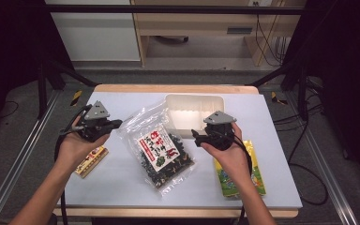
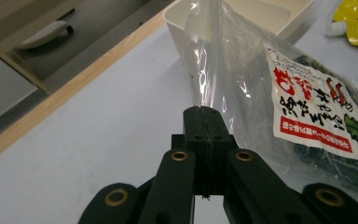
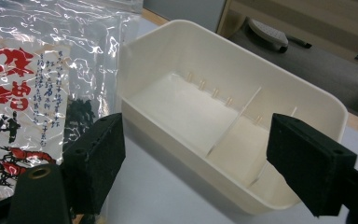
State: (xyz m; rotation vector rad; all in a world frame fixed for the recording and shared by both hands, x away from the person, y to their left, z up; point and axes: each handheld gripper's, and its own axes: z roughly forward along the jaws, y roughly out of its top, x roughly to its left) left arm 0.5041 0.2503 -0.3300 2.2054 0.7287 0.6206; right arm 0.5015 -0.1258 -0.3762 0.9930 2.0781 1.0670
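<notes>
The clear snack bag [image 1: 161, 151] lies mid-table, its long axis running from the far left corner toward the near right, label up. The left gripper [image 1: 115, 124] is clenched on the bag's far left edge, the film rising from between the closed jaws in the left gripper view [image 2: 205, 84]. The right gripper [image 1: 197, 136], jaws spread and holding nothing, hovers just right of the bag, facing the white divided bin [image 1: 218, 101] just beyond it. The left hand is therefore nearer for lifting the bag binward.
</notes>
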